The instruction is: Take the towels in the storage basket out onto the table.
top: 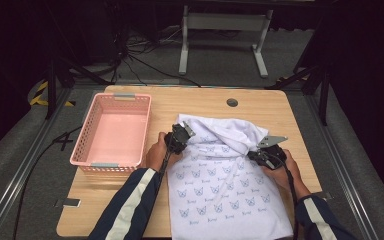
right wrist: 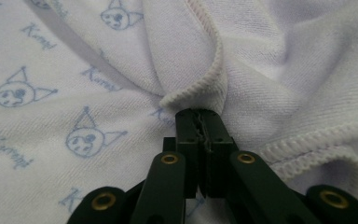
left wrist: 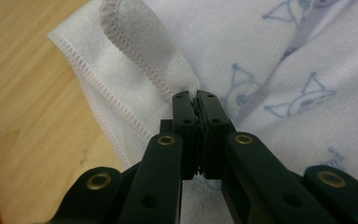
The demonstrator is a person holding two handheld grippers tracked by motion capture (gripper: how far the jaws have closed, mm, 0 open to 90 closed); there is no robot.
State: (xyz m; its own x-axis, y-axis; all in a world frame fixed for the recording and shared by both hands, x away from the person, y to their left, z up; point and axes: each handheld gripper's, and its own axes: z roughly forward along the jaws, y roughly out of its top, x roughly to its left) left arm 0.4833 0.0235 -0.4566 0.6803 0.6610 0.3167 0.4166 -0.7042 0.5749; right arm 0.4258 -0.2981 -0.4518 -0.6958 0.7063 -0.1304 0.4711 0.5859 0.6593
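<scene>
At the far left of the wooden surface a pink basket is sitting empty, just beside the left hand. To its right a white shirt printed with small blue cat faces is lying flat over the middle and near edge of the surface, with its far portion bunched and doubled toward the person. The left gripper is pinching that folded portion at the shirt's left side; in the left gripper view its fingers are closed on a pleat of cloth right by a stitched hem. Farther right, the right gripper is holding the matching spot on the shirt's right side, and in the right gripper view its fingers are likewise clamped on fabric just under a curled, stitched edge. The work appears to be a fold, with both hands carrying the far part of the shirt over the near part. The bite on each side looks shallow, so the thin knit could slip out if one hand is pulling harder or moving ahead of the other, leaving the fold skewed or dropping a corner. The bunched cloth between the two grippers could also be trapped as a wrinkle under the fold. Dragging low could shift the bottom layer, which is already hanging over the near edge.
</scene>
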